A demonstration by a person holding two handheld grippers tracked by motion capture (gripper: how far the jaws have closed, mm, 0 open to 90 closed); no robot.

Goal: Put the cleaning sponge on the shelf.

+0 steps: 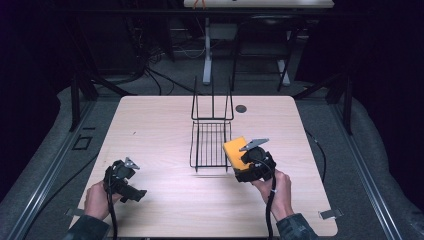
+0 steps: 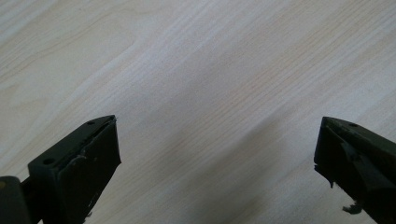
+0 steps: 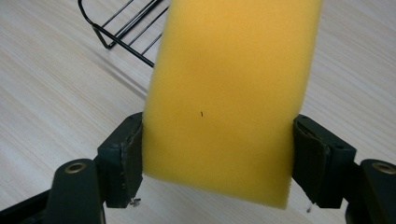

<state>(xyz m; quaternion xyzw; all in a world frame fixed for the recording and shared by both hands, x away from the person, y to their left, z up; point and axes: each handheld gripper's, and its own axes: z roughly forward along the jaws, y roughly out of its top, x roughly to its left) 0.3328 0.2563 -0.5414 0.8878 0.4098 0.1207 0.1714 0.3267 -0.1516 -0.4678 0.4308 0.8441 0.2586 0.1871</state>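
— While I watch the high view, what sits nearest me?

— My left gripper [image 1: 131, 188], low at the table's [image 1: 160, 115] near left edge. Its jaws stand wide apart over bare wood, nothing between them.

— And my right gripper [image 1: 239, 159]?

— Clamped on the yellow sponge [image 3: 229, 93], one pad pressing each side edge. I see the sponge lifted off the wood, just beside the right edge of the wire rack [image 1: 210, 142].

— Farther out?

— Behind the rack's upright back, a small dark round spot [image 1: 241, 108] in the tabletop.
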